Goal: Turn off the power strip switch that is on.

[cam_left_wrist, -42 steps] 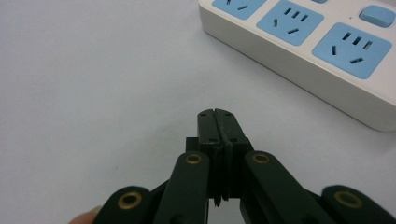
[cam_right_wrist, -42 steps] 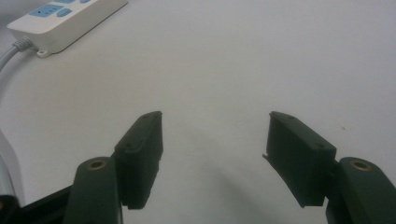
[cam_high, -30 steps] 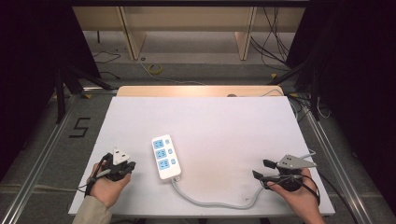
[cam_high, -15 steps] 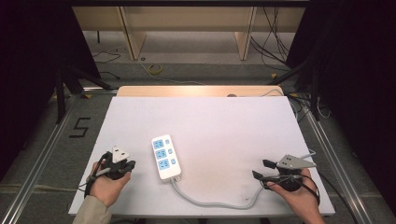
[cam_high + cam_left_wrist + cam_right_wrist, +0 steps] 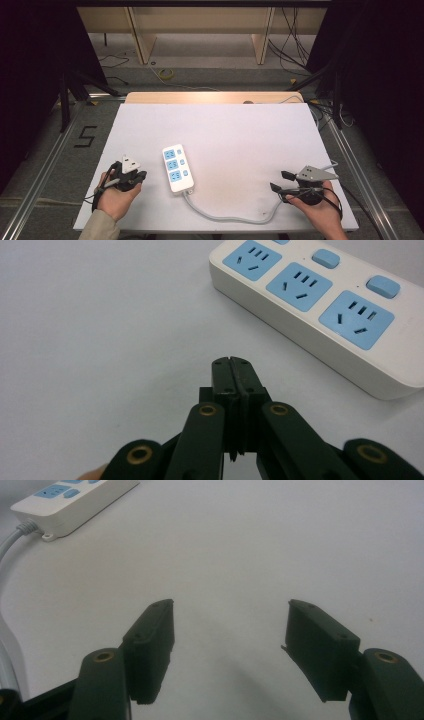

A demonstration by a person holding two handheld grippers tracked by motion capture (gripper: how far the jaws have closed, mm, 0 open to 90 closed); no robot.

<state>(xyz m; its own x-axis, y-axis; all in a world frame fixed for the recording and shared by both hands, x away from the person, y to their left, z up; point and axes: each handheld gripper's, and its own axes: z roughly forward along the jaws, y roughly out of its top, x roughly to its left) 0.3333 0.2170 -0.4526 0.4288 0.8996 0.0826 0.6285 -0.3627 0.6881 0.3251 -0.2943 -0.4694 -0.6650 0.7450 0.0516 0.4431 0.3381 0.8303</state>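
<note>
A white power strip (image 5: 176, 168) with blue sockets lies left of centre on the white table (image 5: 240, 130); its grey cord (image 5: 225, 216) curls along the near edge toward the right hand. In the left gripper view the strip (image 5: 320, 305) sits just ahead and to the right of my left gripper (image 5: 233, 362), whose jaws are pressed together with nothing between them. In the high view my left gripper (image 5: 135, 177) rests at the near left. At the near right my right gripper (image 5: 280, 182) stands open and empty, its jaws wide apart over bare table (image 5: 230, 615), with the strip (image 5: 75, 500) farther off.
The table's near edge runs just below both hands. A wooden board (image 5: 210, 97) borders the far edge. Metal rails (image 5: 45, 165) flank the table, and cables (image 5: 165, 75) lie on the floor beyond it.
</note>
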